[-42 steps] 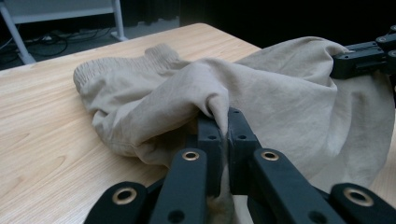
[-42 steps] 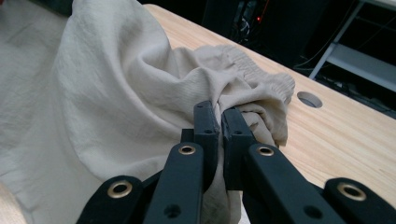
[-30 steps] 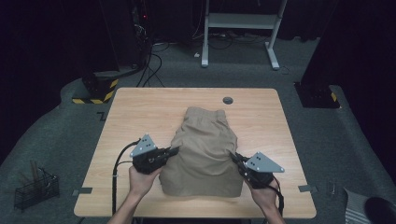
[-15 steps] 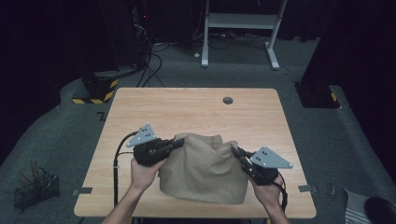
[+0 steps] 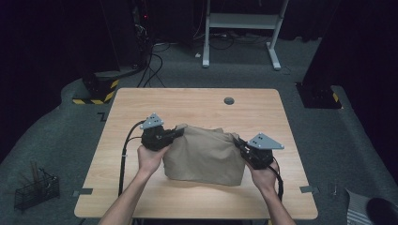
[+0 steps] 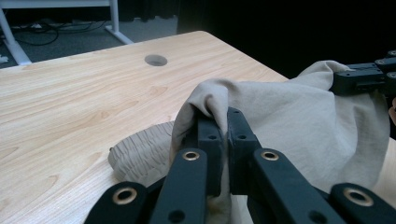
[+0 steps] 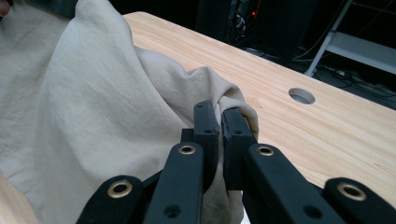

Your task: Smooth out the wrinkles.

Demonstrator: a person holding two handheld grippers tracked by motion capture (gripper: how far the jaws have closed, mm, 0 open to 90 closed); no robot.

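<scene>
Beige cloth's (image 6: 299, 121) pinched folds hidden inside both claws; lower edge cut off below.

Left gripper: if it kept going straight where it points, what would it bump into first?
Probably the right gripper. The left gripper, shut on the cloth, points across it toward that one, though depth is hard to judge.

Both black grippers, the left gripper (image 5: 177, 132) and right gripper (image 5: 238, 143), carry brass-ringed screws, grey three-cornered plates and black trailing cables; forearms are bare.
</scene>
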